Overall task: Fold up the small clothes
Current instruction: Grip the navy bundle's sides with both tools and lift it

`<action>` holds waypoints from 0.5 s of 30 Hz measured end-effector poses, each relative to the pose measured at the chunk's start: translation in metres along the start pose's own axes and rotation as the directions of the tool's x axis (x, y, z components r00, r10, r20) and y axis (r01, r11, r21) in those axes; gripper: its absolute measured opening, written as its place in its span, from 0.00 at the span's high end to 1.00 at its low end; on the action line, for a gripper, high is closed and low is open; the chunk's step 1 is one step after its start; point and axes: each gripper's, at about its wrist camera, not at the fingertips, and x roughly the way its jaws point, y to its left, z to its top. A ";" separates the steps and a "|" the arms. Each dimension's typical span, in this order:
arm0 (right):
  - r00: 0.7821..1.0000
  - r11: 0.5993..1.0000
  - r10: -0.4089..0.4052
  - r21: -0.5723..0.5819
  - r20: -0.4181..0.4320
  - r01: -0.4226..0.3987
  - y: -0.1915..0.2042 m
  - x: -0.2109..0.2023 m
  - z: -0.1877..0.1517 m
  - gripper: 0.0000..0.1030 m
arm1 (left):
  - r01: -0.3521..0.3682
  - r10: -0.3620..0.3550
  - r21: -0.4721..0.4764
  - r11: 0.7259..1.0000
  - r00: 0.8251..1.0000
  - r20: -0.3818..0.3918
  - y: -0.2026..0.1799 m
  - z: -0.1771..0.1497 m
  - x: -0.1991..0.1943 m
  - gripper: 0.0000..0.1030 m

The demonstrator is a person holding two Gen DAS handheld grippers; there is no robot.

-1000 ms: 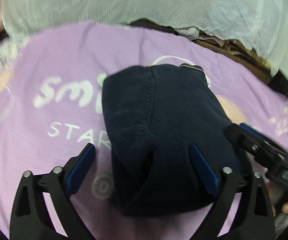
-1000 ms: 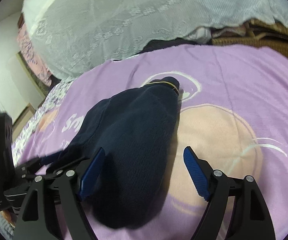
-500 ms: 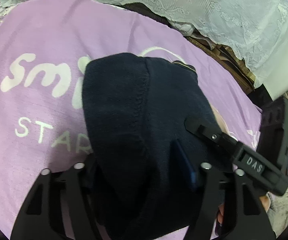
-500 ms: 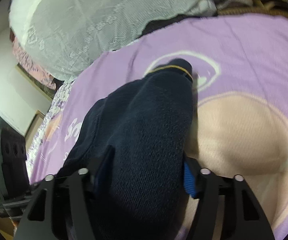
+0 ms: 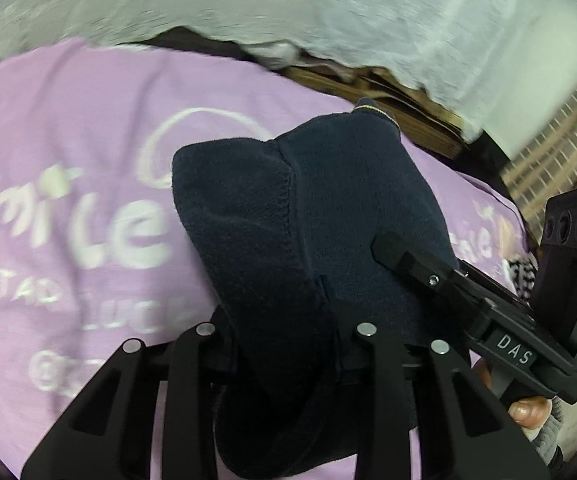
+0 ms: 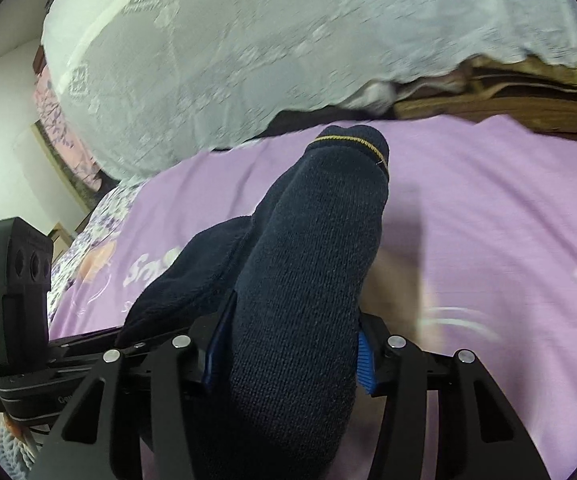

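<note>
Navy sock (image 5: 328,216) sits clamped between both left tongs (image 5: 284,328) and right tongs (image 6: 288,344).

A home bedroom: purple printed blanket (image 5: 88,128) on a bed, white lace cover (image 6: 268,40) behind.

Navy sock (image 6: 308,280) coarse matt knit, purple blanket (image 6: 488,208) soft fleece, white cover (image 6: 288,40) lacy
</note>
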 end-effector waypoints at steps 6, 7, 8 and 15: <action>0.993 0.995 -0.094 0.033 0.068 0.092 -0.053 -0.057 0.006 0.50 | 0.059 -0.059 0.100 0.993 0.998 -0.010 -0.076 0.014 0.015 0.72; 0.991 0.994 -0.107 0.037 0.075 0.104 -0.060 -0.065 0.007 0.50 | 0.071 -0.070 0.113 0.991 0.997 -0.013 -0.088 0.016 0.018 0.72; 0.989 0.992 -0.120 0.044 0.084 0.117 -0.067 -0.073 0.007 0.50 | 0.078 -0.077 0.122 0.989 0.997 -0.016 -0.097 0.018 0.021 0.72; 0.969 0.974 -0.214 0.106 0.123 0.201 -0.126 -0.125 0.004 0.50 | 0.142 -0.134 0.197 0.970 0.990 -0.053 -0.179 0.017 0.049 0.72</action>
